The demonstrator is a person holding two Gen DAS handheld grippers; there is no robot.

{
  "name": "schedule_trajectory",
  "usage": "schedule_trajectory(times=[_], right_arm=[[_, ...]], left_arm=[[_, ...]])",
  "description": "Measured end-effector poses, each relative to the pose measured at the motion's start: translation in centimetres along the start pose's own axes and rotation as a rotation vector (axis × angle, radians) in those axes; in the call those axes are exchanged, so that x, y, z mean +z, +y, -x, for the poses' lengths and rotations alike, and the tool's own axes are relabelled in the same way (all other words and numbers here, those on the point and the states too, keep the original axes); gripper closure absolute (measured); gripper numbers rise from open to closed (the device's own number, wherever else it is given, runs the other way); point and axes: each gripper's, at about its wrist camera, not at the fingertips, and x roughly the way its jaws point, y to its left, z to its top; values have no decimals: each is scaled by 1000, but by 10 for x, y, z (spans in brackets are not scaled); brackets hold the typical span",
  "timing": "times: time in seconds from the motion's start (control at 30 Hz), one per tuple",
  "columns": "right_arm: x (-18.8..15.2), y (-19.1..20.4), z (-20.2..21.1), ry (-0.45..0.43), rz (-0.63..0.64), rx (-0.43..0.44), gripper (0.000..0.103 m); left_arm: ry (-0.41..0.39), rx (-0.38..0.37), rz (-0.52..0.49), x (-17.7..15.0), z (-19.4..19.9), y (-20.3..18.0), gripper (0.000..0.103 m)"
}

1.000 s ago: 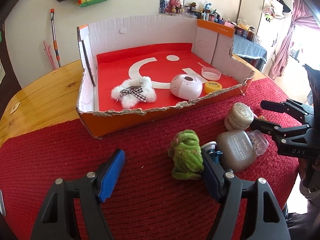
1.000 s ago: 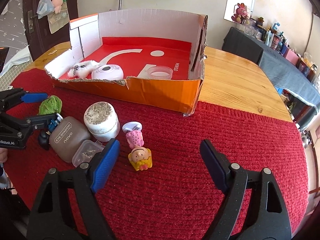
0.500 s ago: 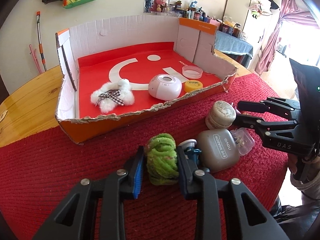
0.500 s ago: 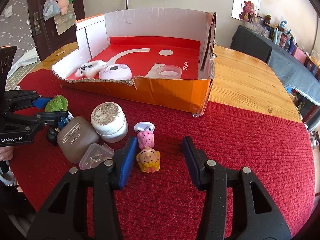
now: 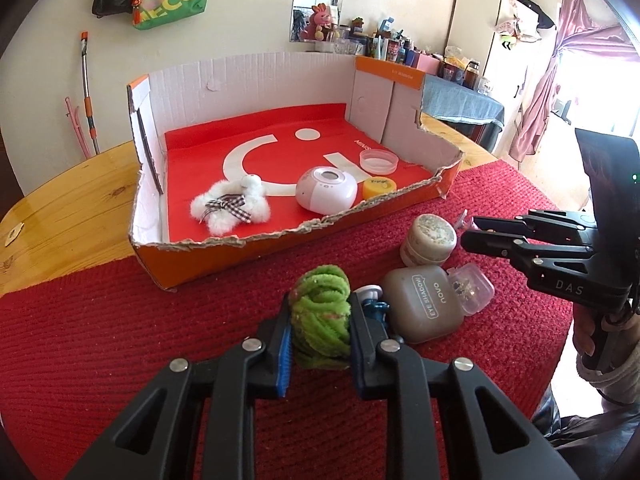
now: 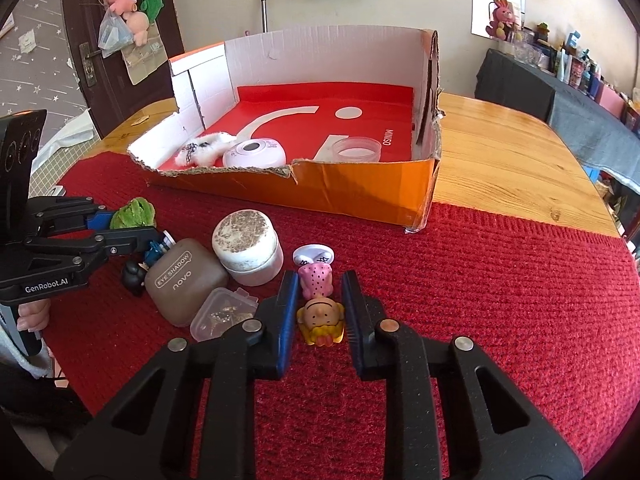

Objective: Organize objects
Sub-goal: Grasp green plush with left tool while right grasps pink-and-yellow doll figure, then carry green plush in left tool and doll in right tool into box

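Observation:
My left gripper point(image 5: 320, 320) is shut on a green fuzzy scrunchie point(image 5: 320, 316) on the red cloth; it also shows in the right wrist view point(image 6: 134, 213). My right gripper point(image 6: 320, 300) has its jaws closed in around a small doll figure point(image 6: 320, 304) in a pink dress and yellow shoes, lying on the cloth; a thin gap shows on each side. The open cardboard box point(image 5: 280, 236) with red floor holds a white furry bow point(image 5: 230, 208), a pink round device point(image 5: 326, 190), a yellow lid point(image 5: 379, 189) and a clear lid point(image 5: 378, 160).
Beside the grippers lie a brown eye-shadow case point(image 6: 182, 280), a white round jar point(image 6: 248, 250), a clear small box point(image 6: 220, 314), a blue toy point(image 5: 372, 306) and a black figure point(image 6: 134, 276). Bare wooden table point(image 6: 512, 168) lies right of the box.
Both grippers closed from wide open: the left onto the green scrunchie, the right around the doll. Both moved forward a little.

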Motion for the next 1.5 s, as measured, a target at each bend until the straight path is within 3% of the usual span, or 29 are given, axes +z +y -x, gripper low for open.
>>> schedule_trajectory(times=[0.27, 0.73, 1.0, 1.27, 1.5], right_arm=[[10, 3, 21, -52, -10, 23, 82], [15, 6, 28, -65, -23, 59, 82], [58, 7, 26, -96, -40, 135, 82], [123, -5, -26, 7, -115, 185, 82], [146, -20, -72, 120, -164, 155, 82]], left_arm=[[-38, -3, -3, 5, 16, -3, 79], [-64, -4, -4, 11, 27, -4, 79], [-73, -40, -8, 51, 22, -1, 79], [-15, -61, 23, 110, -14, 13, 79], [90, -67, 86, 132, -61, 26, 79]])
